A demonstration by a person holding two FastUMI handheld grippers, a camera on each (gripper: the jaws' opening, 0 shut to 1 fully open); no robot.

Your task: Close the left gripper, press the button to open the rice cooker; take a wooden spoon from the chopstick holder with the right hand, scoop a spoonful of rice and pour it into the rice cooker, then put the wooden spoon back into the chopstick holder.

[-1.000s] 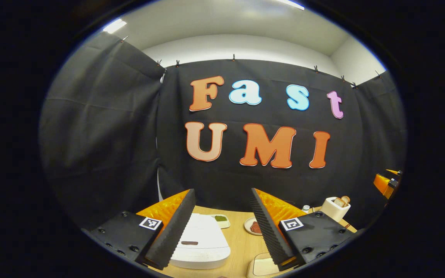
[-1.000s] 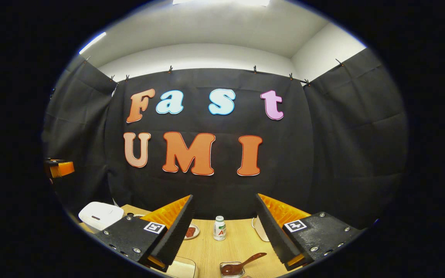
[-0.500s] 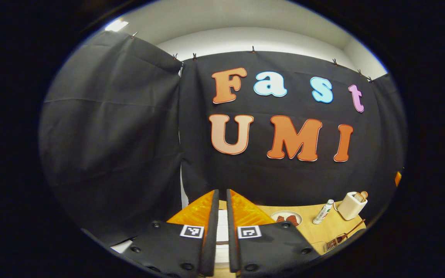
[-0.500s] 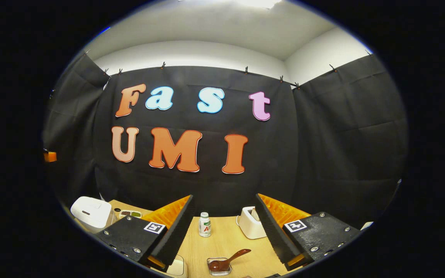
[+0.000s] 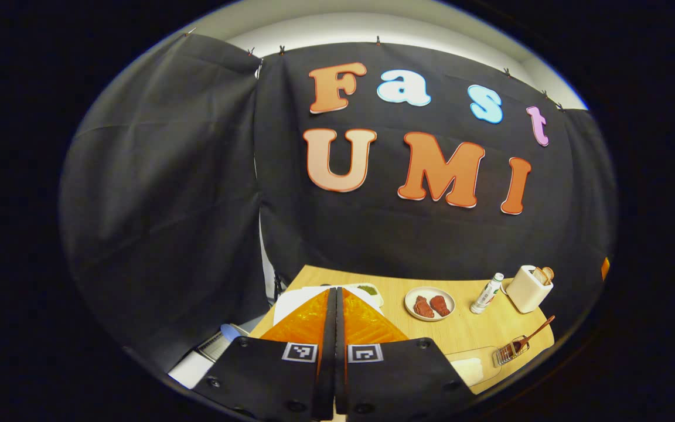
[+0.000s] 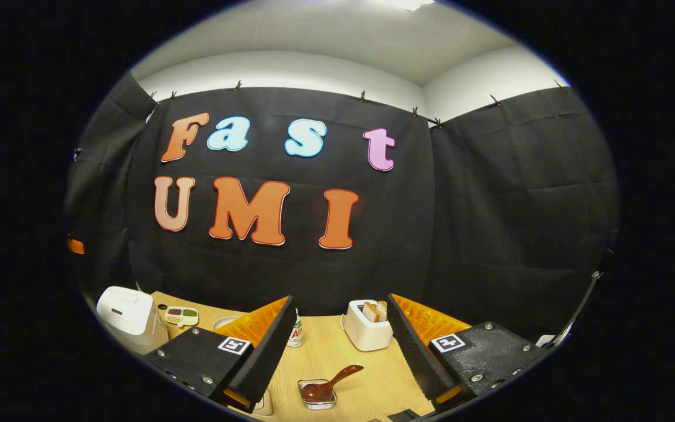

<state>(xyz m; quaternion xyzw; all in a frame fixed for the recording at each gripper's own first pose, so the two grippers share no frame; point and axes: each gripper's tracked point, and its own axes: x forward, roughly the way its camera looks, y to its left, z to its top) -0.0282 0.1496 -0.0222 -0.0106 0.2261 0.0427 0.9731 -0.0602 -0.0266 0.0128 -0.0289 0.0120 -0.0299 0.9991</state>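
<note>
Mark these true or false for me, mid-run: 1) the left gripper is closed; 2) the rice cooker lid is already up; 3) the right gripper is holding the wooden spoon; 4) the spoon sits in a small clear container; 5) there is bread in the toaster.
1) True. The left gripper has its fingers pressed together with nothing between them.
2) False. The rice cooker has its lid down in the right gripper view.
3) False. The right gripper is open and empty; the wooden spoon lies on the table beyond it.
4) True. Its bowl rests in the small clear container, handle sticking out.
5) True. Slices stand up out of the toaster.
</note>
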